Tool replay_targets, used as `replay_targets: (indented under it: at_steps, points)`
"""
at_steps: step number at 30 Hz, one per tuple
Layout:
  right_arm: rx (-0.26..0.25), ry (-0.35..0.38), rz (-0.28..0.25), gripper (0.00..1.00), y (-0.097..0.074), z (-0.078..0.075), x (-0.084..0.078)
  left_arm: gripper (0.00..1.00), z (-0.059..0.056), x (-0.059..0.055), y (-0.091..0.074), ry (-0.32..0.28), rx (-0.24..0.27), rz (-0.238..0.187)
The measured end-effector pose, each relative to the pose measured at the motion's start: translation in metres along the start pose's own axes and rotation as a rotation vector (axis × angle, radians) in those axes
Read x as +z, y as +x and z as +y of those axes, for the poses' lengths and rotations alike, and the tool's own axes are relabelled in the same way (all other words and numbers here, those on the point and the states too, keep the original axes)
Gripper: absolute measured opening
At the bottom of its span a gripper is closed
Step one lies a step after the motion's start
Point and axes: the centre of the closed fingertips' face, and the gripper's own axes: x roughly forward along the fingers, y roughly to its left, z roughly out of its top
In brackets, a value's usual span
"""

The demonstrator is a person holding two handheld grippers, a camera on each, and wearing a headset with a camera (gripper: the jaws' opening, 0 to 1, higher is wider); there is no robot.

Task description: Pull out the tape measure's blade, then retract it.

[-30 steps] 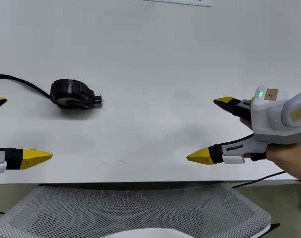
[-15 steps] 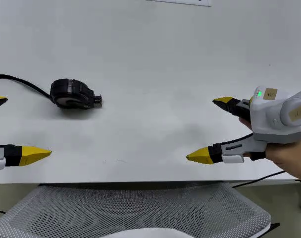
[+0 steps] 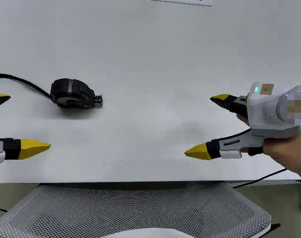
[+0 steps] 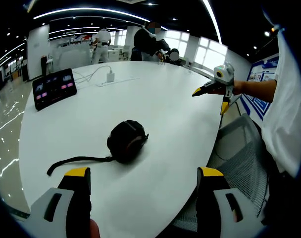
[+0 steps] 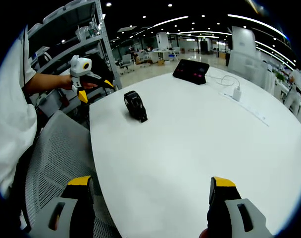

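Tape measure [image 3: 71,93] on table [image 3: 165,59], tablet [image 4: 54,88] in left gripper view

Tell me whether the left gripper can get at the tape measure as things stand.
Probably yes. The left gripper is open, and the tape measure lies on the table straight ahead of its jaws. Nothing stands between them; only the measure's own strap trails toward it.

A wide white table [image 4: 160,94] curves away under long light strips [image 4: 91,10]. Windows [image 4: 206,49] brighten the far side, and the glossy floor [image 4: 4,116] mirrors the lamps. A grey mesh chair [image 3: 150,208] sits at the table's near edge, with metal shelves [image 5: 74,37] beside it.
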Motion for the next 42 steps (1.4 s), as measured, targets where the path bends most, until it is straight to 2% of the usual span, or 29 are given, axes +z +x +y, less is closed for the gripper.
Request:
replay_targets:
  at_steps: [9, 21, 30, 32, 42]
  points:
    - [0.008, -0.016, 0.000, 0.97, 0.006, -0.003, 0.005, 0.85, 0.006, -0.001, 0.004, 0.012, -0.007, 0.006]
    - [0.027, -0.037, -0.002, 0.98, 0.019, -0.006, 0.013, 0.86, 0.013, 0.004, 0.013, 0.048, -0.029, 0.025]
    - [0.047, -0.053, 0.000, 0.99, 0.033, -0.007, 0.021, 0.87, 0.020, 0.003, 0.020, 0.094, -0.046, 0.062]
    - [0.051, -0.059, 0.000, 0.99, 0.034, -0.007, 0.023, 0.87, 0.024, 0.004, 0.022, 0.106, -0.047, 0.068]
    - [0.067, -0.065, -0.007, 0.99, 0.045, -0.009, 0.035, 0.88, 0.028, 0.009, 0.033, 0.140, -0.072, 0.092]
